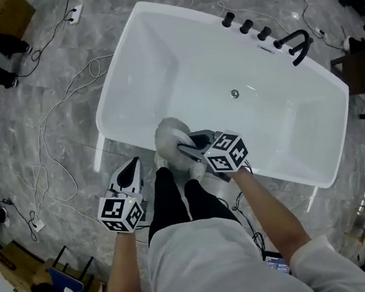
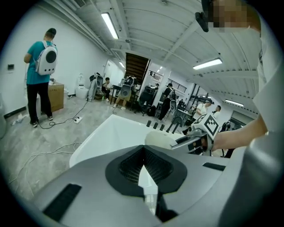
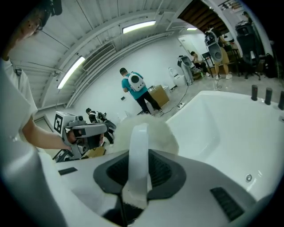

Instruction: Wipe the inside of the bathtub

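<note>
Grey marble floor [image 1: 59,92]; white bathtub [image 1: 267,122]; fluffy pad [image 1: 169,135], likely soft and light, clamped by its strap in right gripper [image 1: 193,148]; left gripper [image 1: 131,173] closed, empty.

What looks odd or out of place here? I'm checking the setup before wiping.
Nothing looks spilled or damaged: the tub appears clean and whole. Only loose cables sprawl over the floor beside it, a possible trip hazard. The right gripper holds the pad normally.
</note>
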Demonstrator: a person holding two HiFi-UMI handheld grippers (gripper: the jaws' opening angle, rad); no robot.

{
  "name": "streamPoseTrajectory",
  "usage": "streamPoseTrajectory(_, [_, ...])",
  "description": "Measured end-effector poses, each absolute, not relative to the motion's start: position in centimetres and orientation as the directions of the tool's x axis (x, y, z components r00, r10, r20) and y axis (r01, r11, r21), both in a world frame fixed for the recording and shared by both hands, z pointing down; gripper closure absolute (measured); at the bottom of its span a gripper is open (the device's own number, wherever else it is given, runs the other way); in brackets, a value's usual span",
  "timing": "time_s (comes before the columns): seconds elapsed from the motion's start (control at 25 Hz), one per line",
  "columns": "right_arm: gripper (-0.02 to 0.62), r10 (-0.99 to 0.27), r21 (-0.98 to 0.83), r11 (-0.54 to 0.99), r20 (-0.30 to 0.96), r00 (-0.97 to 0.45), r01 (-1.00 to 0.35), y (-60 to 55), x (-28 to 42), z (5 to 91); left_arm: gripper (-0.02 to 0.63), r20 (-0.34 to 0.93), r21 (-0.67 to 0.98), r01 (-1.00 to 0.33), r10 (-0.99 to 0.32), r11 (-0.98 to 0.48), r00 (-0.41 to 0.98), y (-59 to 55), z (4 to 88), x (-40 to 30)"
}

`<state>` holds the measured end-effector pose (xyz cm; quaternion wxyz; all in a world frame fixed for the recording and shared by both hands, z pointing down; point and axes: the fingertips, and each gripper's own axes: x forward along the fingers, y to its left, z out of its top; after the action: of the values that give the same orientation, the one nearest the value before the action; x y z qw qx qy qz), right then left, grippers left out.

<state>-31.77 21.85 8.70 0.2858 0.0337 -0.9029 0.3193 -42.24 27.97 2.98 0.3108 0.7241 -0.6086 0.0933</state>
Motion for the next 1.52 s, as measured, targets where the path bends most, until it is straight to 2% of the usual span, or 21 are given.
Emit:
streamPoseTrajectory(0.6, [0.500, 0.484, -0.736, 0.669, 0.538, -0.690, -0.104, 20.1, -49.2, 25.9, 0.600, 0.595, 0.315, -0.949, -0.776, -0.013, 0.208, 23.6, 16.5, -55.9])
streamPoseTrajectory(0.96, [0.502, 0.656, -0.844, 0.535, 0.444, -0.610, -0.038, 20.1, -53.3, 32.1, 0.600, 0.618, 0.340, -0.940, -0.753, -0.006, 0.228, 22.3, 22.3, -58.0])
streamPoseTrajectory(1.16, [0.502, 0.687, -0.870, 0.493, 0.401, -0.606, -0.017, 20.6, -54.1, 33.1, 0.600, 0.632, 0.322, -0.946, -0.735, -0.040, 0.246, 21.5, 24.7, -58.6])
streamPoseTrajectory(1.52, [0.502, 0.661, -0.878, 0.477, 0.389, -0.642, -0.041, 20.5, -54.6, 35.8, 0.600, 0.630, 0.300, -0.951, -0.732, -0.078, 0.259, 19.5, 26.8, -58.7])
